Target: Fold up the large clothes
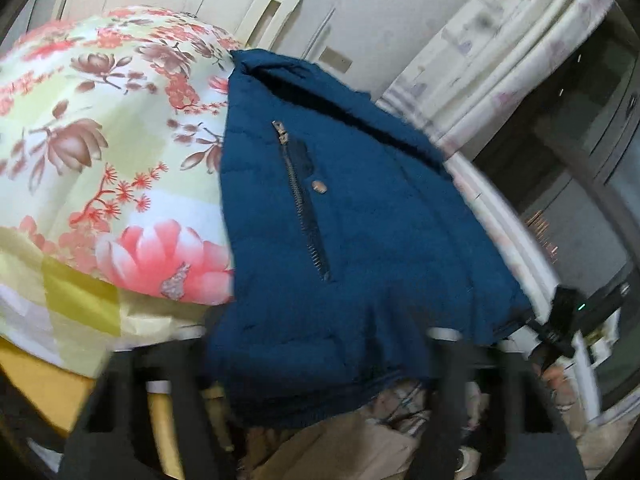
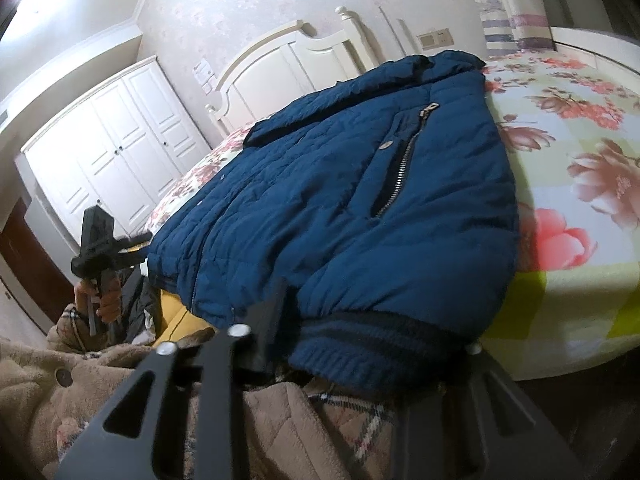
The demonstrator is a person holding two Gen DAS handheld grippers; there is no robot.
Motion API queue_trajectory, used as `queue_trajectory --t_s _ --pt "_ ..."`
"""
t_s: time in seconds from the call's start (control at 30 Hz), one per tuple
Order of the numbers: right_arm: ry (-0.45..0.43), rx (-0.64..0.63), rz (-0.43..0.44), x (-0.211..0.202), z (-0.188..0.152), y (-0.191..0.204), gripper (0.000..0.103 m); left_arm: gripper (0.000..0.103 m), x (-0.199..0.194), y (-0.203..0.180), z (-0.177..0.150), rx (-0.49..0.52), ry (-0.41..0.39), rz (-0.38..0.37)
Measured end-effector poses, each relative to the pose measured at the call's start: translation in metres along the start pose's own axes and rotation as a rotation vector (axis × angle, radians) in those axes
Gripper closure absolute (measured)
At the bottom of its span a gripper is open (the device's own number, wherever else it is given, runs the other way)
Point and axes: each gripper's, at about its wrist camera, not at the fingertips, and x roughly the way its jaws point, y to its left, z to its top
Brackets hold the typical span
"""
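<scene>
A dark blue padded jacket (image 1: 360, 216) lies on the bed with its ribbed hem hanging over the near edge; it also shows in the right wrist view (image 2: 360, 208). A zip pocket (image 1: 304, 200) faces up. My left gripper (image 1: 308, 364) is open, its fingers either side of the jacket's hem. My right gripper (image 2: 372, 344) is open, its fingers straddling the ribbed hem (image 2: 360, 344). The left gripper's body shows in the right wrist view (image 2: 100, 248), held in a hand at the jacket's left edge. The right gripper's body shows in the left wrist view (image 1: 568, 320).
The bed has a floral sheet (image 1: 100, 140) and a white headboard (image 2: 288, 60). A white wardrobe (image 2: 112, 148) stands beyond. A beige fleece garment with plaid lining (image 2: 280, 420) lies below the hem. A curtain (image 1: 500, 60) hangs at the right.
</scene>
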Motion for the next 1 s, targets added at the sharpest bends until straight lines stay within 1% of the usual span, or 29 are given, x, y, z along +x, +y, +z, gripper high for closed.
queue_trajectory --t_s 0.03,0.07,0.1,0.17,0.23,0.27,0.33,0.37,0.43,0.47,0.5,0.57,0.6,0.63,0.67,0.7,0.73,0.8,0.83,0.87,0.9,0.93,0.97,1.0 --pt "-0.008 0.000 0.009 -0.001 0.000 0.000 0.089 0.084 -0.001 0.004 0.000 -0.016 0.001 0.015" --pt "-0.016 0.000 0.013 -0.003 -0.001 0.000 0.091 0.091 -0.003 0.012 -0.001 -0.053 -0.009 -0.011" --pt "-0.024 -0.001 0.019 -0.005 -0.002 0.000 0.093 0.094 -0.007 0.016 -0.003 -0.074 -0.024 -0.032" --pt "-0.039 -0.015 0.017 -0.010 -0.002 0.002 0.094 0.097 -0.014 0.021 -0.007 -0.099 -0.052 -0.065" --pt "-0.058 -0.032 0.007 -0.018 0.000 0.006 0.095 0.098 -0.024 0.021 -0.014 -0.126 -0.090 -0.129" --pt "-0.070 -0.039 0.004 -0.023 0.001 0.009 0.095 0.099 -0.033 0.019 -0.018 -0.139 -0.118 -0.177" --pt "-0.092 -0.066 0.012 -0.041 0.000 0.020 0.095 0.099 -0.048 0.014 -0.023 -0.157 -0.147 -0.242" --pt "-0.088 -0.083 0.020 -0.050 -0.001 0.025 0.095 0.099 -0.057 0.012 -0.027 -0.164 -0.160 -0.270" --pt "-0.063 -0.127 0.040 -0.072 -0.007 0.040 0.095 0.099 -0.085 0.014 -0.036 -0.197 -0.198 -0.350" --pt "-0.056 -0.139 0.050 -0.080 -0.010 0.046 0.095 0.099 -0.095 0.015 -0.040 -0.211 -0.211 -0.375" --pt "-0.055 -0.153 0.068 -0.092 -0.014 0.054 0.095 0.103 -0.111 0.020 -0.047 -0.239 -0.241 -0.421" --pt "-0.069 -0.161 0.089 -0.108 -0.018 0.065 0.095 0.103 -0.137 0.030 -0.051 -0.289 -0.308 -0.497" --pt "-0.089 -0.155 0.099 -0.115 -0.016 0.070 0.095 0.103 -0.147 0.032 -0.048 -0.306 -0.340 -0.514" --pt "-0.104 -0.147 0.112 -0.118 -0.011 0.071 0.095 0.103 -0.156 0.035 -0.042 -0.314 -0.370 -0.522" --pt "-0.119 -0.146 0.131 -0.116 -0.002 0.076 0.095 0.103 -0.161 0.034 -0.031 -0.297 -0.381 -0.519" --pt "-0.122 -0.159 0.136 -0.114 0.005 0.080 0.095 0.103 -0.161 0.031 -0.024 -0.282 -0.373 -0.503" --pt "-0.119 -0.190 0.123 -0.108 0.015 0.089 0.095 0.103 -0.158 0.029 -0.016 -0.267 -0.346 -0.467" --pt "-0.110 -0.232 0.094 -0.102 0.021 0.101 0.095 0.102 -0.146 0.026 -0.010 -0.215 -0.278 -0.386" --pt "-0.110 -0.250 0.090 -0.100 0.022 0.105 0.095 0.100 -0.135 0.026 -0.014 -0.182 -0.226 -0.322" --pt "-0.111 -0.254 0.090 -0.101 0.021 0.106 0.095 0.086 -0.122 0.032 -0.021 -0.174 -0.171 -0.254" --pt "-0.111 -0.251 0.088 -0.101 0.019 0.104 0.095 0.046 -0.112 0.041 -0.031 -0.187 -0.135 -0.232" --pt "-0.107 -0.241 0.086 -0.101 0.018 0.101 0.095 0.019 -0.099 0.052 -0.041 -0.219 -0.109 -0.231" --pt "-0.102 -0.223 0.081 -0.101 0.016 0.095 0.095 0.005 -0.084 0.071 -0.059 -0.286 -0.101 -0.252" --pt "-0.096 -0.203 0.077 -0.100 0.014 0.090 0.095 0.004 -0.074 0.082 -0.070 -0.333 -0.084 -0.269"
